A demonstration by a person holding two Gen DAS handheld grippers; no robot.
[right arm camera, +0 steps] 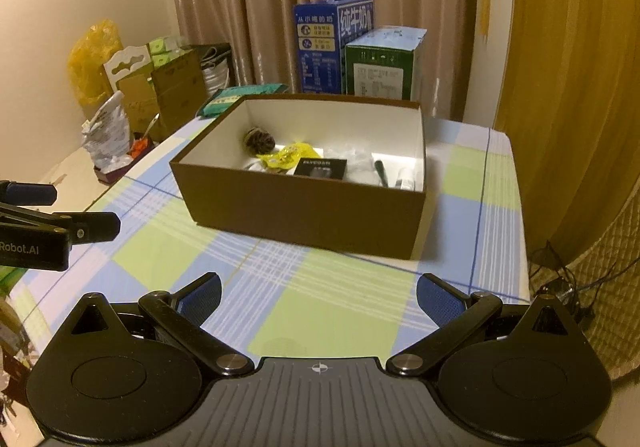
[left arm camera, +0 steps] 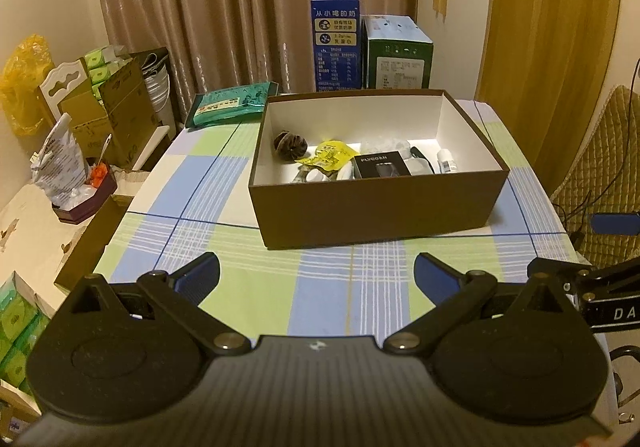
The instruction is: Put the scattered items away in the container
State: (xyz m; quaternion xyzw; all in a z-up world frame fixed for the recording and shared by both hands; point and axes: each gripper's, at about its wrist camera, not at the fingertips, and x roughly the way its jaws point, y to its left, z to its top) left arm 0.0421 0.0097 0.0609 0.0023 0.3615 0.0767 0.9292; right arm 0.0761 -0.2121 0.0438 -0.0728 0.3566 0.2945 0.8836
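Note:
A brown cardboard box (left arm camera: 376, 213) (right arm camera: 304, 213) with a white inside stands on the checked tablecloth. In it lie a dark round ball (left arm camera: 291, 144) (right arm camera: 259, 140), a yellow packet (left arm camera: 330, 155) (right arm camera: 286, 156), a small black box (left arm camera: 382, 165) (right arm camera: 320, 168), clear plastic wrap (left arm camera: 386, 146), a white bottle (left arm camera: 447, 160) and a dark pen (right arm camera: 380, 170). My left gripper (left arm camera: 316, 279) hovers open over the cloth in front of the box, holding nothing. My right gripper (right arm camera: 318, 297) is open too, in front of the box. The left gripper's side (right arm camera: 60, 231) shows at the right wrist view's left edge.
A teal packet (left arm camera: 232, 103) lies on the table's far left corner. A blue carton (left arm camera: 335, 41) and a green carton (left arm camera: 398, 55) stand behind the box by the curtain. Cardboard boxes and bags (left arm camera: 100, 115) crowd the left side. A quilted chair (left arm camera: 600, 167) is at the right.

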